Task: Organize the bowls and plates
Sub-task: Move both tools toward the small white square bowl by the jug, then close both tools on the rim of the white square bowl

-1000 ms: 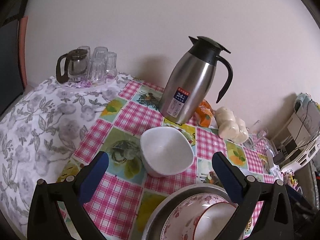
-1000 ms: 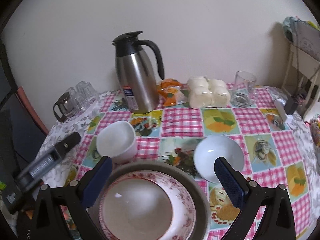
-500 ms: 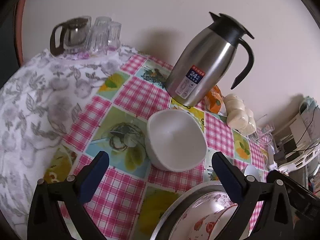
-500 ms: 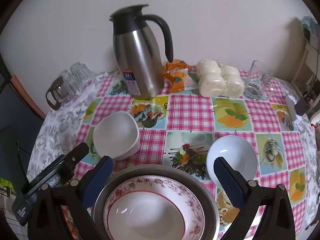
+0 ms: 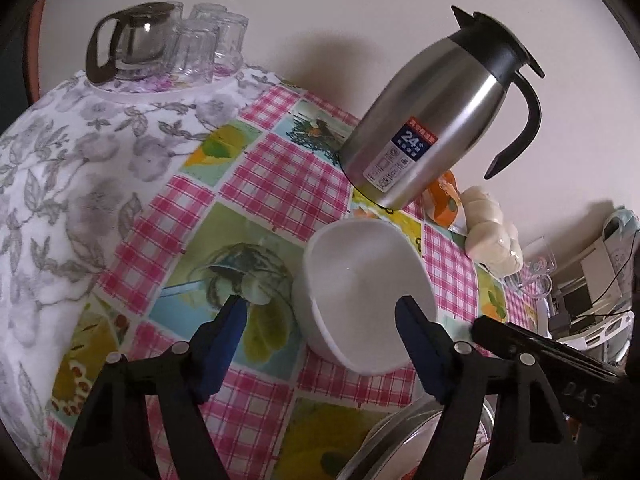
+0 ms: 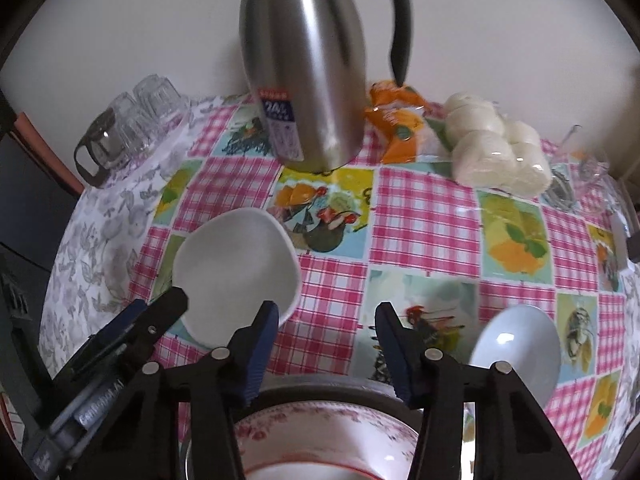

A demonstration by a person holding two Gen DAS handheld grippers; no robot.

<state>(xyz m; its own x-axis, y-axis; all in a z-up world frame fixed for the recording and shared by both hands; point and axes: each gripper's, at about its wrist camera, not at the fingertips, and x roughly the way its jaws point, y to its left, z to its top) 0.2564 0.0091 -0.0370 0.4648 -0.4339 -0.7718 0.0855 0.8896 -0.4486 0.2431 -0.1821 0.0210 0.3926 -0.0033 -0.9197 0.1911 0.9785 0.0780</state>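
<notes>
A white bowl [image 5: 364, 280] stands on the checked tablecloth [image 5: 280, 184]. My left gripper [image 5: 322, 312] straddles its near-left wall with closing jaws, one finger outside and one over the hollow; the pads do not touch it. That bowl [image 6: 236, 264] also appears in the right wrist view, with the left gripper [image 6: 156, 306] at its edge. My right gripper [image 6: 326, 320] hovers over the far rim of a metal basin [image 6: 320, 384] holding a floral plate [image 6: 320, 428]. Its jaws are closing with nothing gripped. A second white bowl [image 6: 516, 352] sits to the right.
A steel thermos jug [image 6: 308, 80] stands at the back. A glass teapot [image 5: 132, 44] and several glasses [image 5: 208, 44] are at the far left. An orange packet [image 6: 396, 120], bagged white buns [image 6: 492, 152] and a glass mug [image 6: 580, 184] lie at the back right.
Both grippers have dropped lower and moved forward, and both pairs of jaws have narrowed. The left one has come down around the white bowl's near wall.
</notes>
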